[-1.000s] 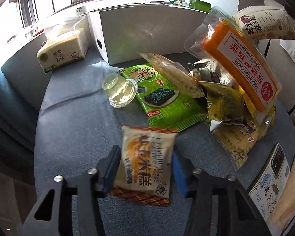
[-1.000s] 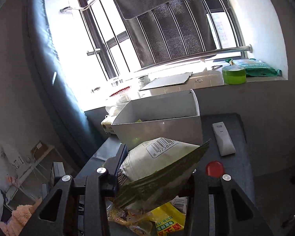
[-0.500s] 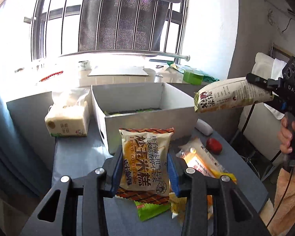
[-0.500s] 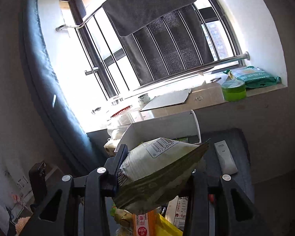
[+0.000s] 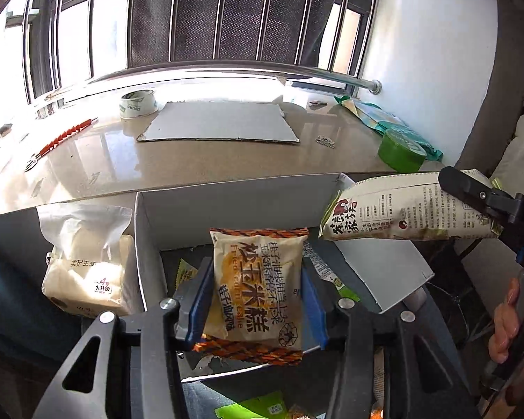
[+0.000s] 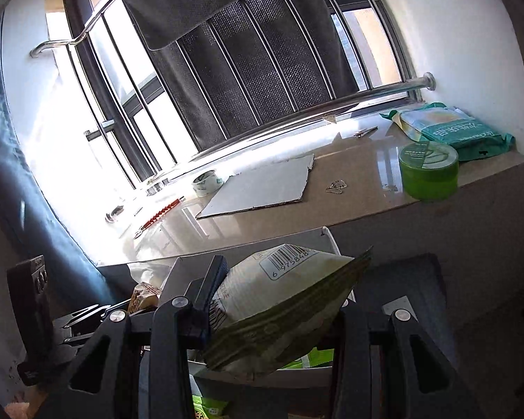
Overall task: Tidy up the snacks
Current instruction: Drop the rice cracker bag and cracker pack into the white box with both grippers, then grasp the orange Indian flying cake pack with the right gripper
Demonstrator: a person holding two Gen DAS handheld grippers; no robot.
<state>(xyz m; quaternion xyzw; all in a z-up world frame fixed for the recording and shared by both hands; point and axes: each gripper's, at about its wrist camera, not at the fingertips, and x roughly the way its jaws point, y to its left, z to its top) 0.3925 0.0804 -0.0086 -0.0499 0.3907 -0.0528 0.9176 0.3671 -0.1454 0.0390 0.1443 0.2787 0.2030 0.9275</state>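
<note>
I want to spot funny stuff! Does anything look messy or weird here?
A little. The white box has one side wall flopped outward instead of standing up. Nothing is spilled. The left claw is opening around a corn cake packet above the box.

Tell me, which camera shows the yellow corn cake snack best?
The left wrist view. The corn cake packet faces the camera there, its printed front filling the middle, above the white box. The right wrist view catches only a small tan sliver at the left.
</note>
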